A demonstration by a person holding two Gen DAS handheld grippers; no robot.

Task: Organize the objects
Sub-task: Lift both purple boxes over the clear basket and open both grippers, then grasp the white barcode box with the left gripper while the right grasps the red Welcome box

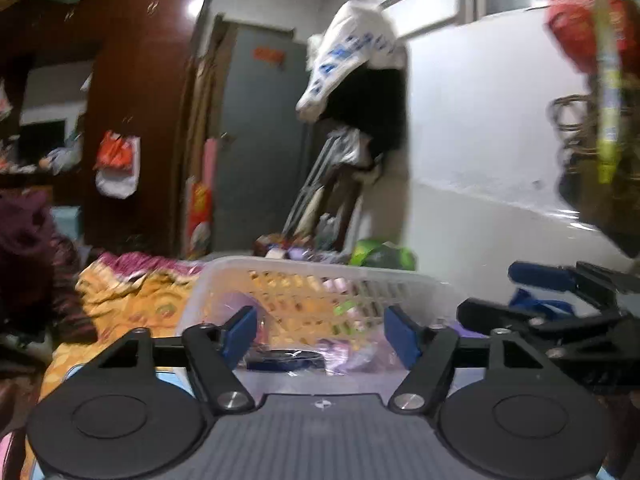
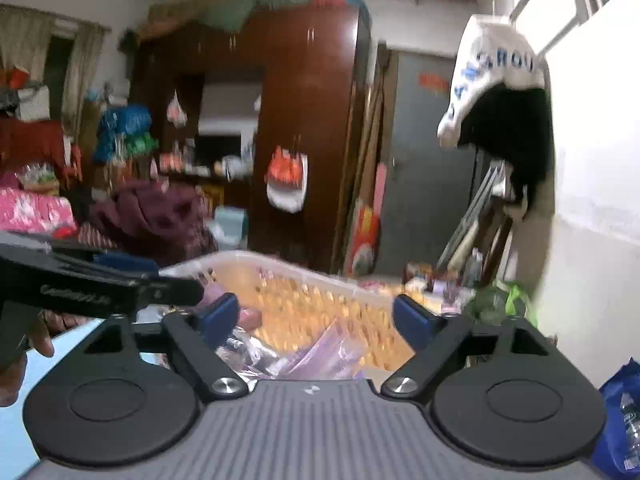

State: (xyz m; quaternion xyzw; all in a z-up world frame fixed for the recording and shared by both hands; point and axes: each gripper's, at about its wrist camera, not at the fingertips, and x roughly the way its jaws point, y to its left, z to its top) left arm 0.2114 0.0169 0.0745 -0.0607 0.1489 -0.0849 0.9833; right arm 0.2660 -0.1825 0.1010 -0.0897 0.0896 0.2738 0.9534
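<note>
A white slatted plastic basket (image 1: pixel 320 270) sits on an orange patterned bedspread (image 1: pixel 132 296); it also shows in the right wrist view (image 2: pixel 288 266). Inside lie purple plastic packets (image 1: pixel 352 354) and a dark flat item (image 1: pixel 286 359); the packets show in the right wrist view (image 2: pixel 320 356) too. My left gripper (image 1: pixel 320 336) is open and empty over the basket's near side. My right gripper (image 2: pixel 316 318) is open and empty, also over the basket. The right gripper shows at the right of the left wrist view (image 1: pixel 560 292); the left gripper shows at the left of the right wrist view (image 2: pixel 100 280).
A dark wooden wardrobe (image 2: pixel 304 120) and grey door (image 2: pixel 424 168) stand behind the bed. A white bag over black clothing (image 2: pixel 496 92) hangs on the white wall at right. Clutter (image 1: pixel 320 240) and a green bag (image 1: pixel 380 256) lie beyond the basket. A maroon garment (image 2: pixel 156 216) lies left.
</note>
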